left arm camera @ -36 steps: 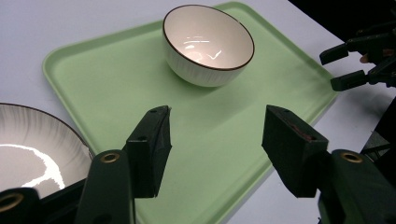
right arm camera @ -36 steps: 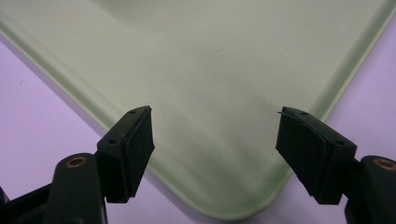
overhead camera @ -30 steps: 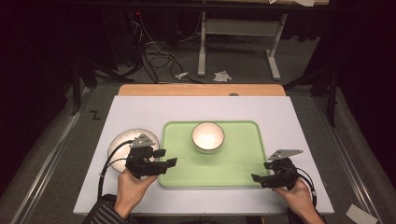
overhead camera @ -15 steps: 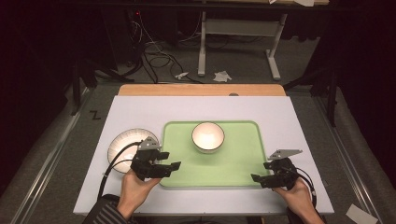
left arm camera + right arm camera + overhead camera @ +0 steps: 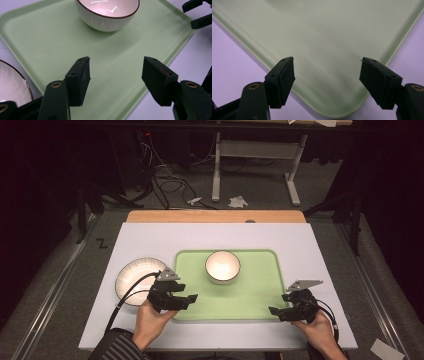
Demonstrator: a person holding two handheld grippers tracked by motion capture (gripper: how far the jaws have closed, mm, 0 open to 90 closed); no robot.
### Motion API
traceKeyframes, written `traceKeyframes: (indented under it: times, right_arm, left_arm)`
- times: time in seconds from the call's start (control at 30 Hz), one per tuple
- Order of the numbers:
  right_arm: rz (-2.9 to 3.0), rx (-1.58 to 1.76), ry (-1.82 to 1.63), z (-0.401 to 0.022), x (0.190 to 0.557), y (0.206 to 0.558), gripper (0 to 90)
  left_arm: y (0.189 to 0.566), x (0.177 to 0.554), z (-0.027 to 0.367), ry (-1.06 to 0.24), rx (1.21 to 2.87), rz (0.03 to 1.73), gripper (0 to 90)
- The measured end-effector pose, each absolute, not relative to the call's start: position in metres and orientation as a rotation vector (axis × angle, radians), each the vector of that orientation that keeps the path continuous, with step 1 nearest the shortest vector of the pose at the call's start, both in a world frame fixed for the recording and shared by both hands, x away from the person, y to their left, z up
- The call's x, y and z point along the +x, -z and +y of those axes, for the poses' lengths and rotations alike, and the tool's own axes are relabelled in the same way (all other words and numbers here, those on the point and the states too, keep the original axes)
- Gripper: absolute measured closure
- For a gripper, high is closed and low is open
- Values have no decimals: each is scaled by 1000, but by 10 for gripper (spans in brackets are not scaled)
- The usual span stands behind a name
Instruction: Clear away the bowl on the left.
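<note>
Both grippers wide open, holding nothing. Left gripper [image 5: 187,298] and right gripper [image 5: 276,311] hover at the lower corners of the green tray [image 5: 255,292], centre frame. Bowl [image 5: 222,266] sits on it; plate [image 5: 134,276] beside. Tray grasp not yet made.

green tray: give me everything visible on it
The tray is pale green, rectangular, with rounded corners and a low raised rim; it looks like matte plastic. It lies flat on the white table, long side toward the person. A white ribbed bowl stands on its far-middle part. A plate lies beside its left edge. Both open tools hover at its near corners.
</note>
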State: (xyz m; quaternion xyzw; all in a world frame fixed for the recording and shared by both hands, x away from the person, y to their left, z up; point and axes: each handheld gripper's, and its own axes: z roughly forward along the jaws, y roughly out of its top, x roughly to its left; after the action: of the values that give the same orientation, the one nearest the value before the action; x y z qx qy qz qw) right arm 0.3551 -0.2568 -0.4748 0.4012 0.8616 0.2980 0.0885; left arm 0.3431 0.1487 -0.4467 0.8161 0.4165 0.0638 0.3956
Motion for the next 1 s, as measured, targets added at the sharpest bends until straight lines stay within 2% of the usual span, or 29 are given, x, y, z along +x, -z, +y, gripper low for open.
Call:
traceKeyframes:
  times: [0.37,1.0]
  right_arm:
    - [2564,1203,-889,-257,356,475,294]
    - [2568,1203,-880,-257,356,475,294]
  left_arm:
    - [451,359,150,-142,2026,1105,395]
    - [470,375,142,-122,2095,1162,393]
